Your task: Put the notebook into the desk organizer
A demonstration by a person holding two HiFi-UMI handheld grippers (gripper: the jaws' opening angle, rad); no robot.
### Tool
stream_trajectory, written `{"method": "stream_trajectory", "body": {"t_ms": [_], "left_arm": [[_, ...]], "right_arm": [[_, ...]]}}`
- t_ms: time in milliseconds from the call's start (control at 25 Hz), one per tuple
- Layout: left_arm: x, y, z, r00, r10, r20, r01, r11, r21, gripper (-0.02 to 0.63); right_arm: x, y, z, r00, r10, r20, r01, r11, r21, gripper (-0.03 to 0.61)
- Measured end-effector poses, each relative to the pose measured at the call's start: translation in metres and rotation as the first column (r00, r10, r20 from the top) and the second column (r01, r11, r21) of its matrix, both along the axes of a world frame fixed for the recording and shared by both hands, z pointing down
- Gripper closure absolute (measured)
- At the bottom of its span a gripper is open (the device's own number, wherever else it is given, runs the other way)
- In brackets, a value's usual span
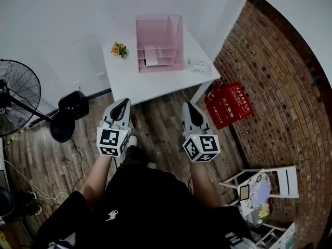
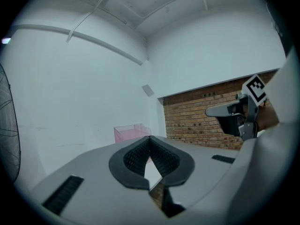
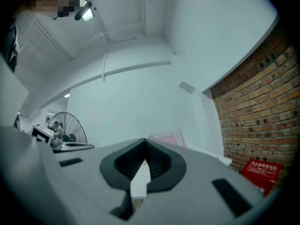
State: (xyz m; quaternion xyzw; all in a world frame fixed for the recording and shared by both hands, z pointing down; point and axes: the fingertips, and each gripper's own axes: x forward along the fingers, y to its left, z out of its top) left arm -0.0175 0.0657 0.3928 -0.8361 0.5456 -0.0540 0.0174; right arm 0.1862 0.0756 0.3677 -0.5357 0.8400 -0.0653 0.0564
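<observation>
Both grippers are out in front of the person, well short of the counter [image 1: 155, 84] and above the wooden floor [image 1: 161, 121]. The left gripper [image 1: 123, 101] has its jaws pressed together at the tips with nothing between them, and its own view shows the ribbed pads meeting in a point. The right gripper [image 1: 187, 106] is the same: jaws fully together and empty, pointing toward the far wall. On the white counter ahead stands the pink organizer [image 1: 160, 43], see-through, with small shelves on its left side and a taller open bay on its right. Something white sits in one of the lower left shelves, too small to make out. Just right of the organizer, on the counter's right end, lies a small pale item [image 1: 198, 65]. It may be the notebook, but I cannot tell for sure. A small bunch of flowers [image 1: 119, 49] sits left of the organizer. A black fan [image 1: 18, 95] stands on the floor at far left, and a red box [image 1: 228, 105] leans against the brick wall [image 1: 275, 77] on the right, beside the counter's leg.
</observation>
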Motion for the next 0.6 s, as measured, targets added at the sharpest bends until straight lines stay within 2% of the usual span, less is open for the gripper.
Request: {"method": "stream_trajectory", "body": {"t_ms": [600], "left_arm": [[0.007, -0.013, 0.003, 1.0, 0.006, 0.012, -0.006, 1.0, -0.013, 0.611]], "right_arm": [[0.005, -0.011, 0.002, 1.0, 0.003, -0.003, -0.003, 1.0, -0.006, 0.577]]}}
